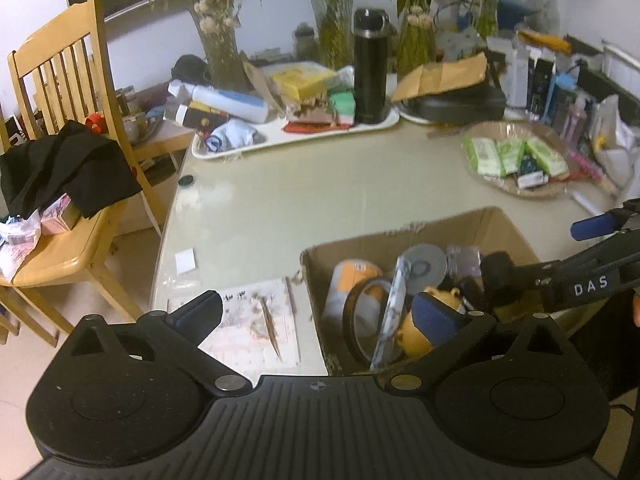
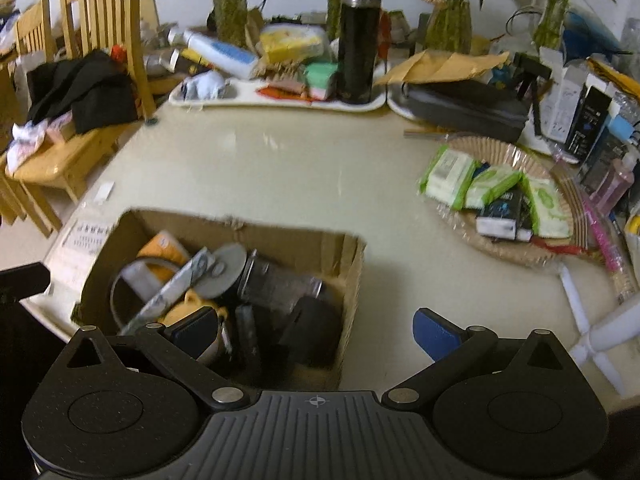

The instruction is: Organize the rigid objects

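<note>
Both claws are standing wide apart and empty: the left claw (image 1: pixel 320 312) and right claw (image 2: pixel 316 332) are hovering over the cardboard box (image 2: pixel 352 276) on the tabletop (image 2: pixel 280 168). Its piled contents are risking a snag or spill.

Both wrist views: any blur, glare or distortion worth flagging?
Left wrist view: strong fisheye bend, black corner vignetting; soft glare patches on the table; cardboard box contents slightly soft, the tray fairly sharp. Right wrist view: same bend; motion blur smears the cardboard box and the basket; a faint glare streak on the table.
</note>
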`<state>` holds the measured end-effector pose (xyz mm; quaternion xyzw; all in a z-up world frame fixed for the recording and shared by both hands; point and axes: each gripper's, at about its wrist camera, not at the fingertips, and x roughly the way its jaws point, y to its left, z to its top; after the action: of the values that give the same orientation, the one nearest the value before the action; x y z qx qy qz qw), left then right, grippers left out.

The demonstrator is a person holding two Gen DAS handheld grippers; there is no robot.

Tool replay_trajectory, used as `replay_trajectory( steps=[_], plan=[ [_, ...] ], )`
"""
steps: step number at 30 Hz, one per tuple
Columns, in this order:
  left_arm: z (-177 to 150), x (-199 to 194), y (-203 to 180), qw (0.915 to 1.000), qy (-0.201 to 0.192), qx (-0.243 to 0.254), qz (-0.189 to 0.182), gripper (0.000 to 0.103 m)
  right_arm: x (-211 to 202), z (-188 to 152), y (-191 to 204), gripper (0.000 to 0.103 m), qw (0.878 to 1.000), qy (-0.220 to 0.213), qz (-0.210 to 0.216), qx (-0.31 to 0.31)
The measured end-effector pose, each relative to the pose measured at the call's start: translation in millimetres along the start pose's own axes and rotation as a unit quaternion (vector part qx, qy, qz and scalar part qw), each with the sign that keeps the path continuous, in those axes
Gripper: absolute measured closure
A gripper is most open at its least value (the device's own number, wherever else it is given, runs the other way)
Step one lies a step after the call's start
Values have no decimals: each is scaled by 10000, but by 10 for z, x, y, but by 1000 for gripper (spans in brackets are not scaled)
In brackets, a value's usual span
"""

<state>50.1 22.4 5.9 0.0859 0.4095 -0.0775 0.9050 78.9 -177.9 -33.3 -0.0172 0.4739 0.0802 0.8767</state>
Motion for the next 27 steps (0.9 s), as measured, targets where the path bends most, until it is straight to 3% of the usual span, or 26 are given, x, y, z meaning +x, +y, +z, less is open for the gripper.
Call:
replay_trajectory(
  steps=[15, 27],
  plan=[
    [-256, 199, -93, 9942, 991, -192, -374, 0, 187, -282, 192, 0, 9946, 1024, 90, -158],
    [-383, 222, -91, 9911, 1211, -252, -490, 0, 208, -329, 249, 0, 9928, 1165, 14, -272]
  ],
)
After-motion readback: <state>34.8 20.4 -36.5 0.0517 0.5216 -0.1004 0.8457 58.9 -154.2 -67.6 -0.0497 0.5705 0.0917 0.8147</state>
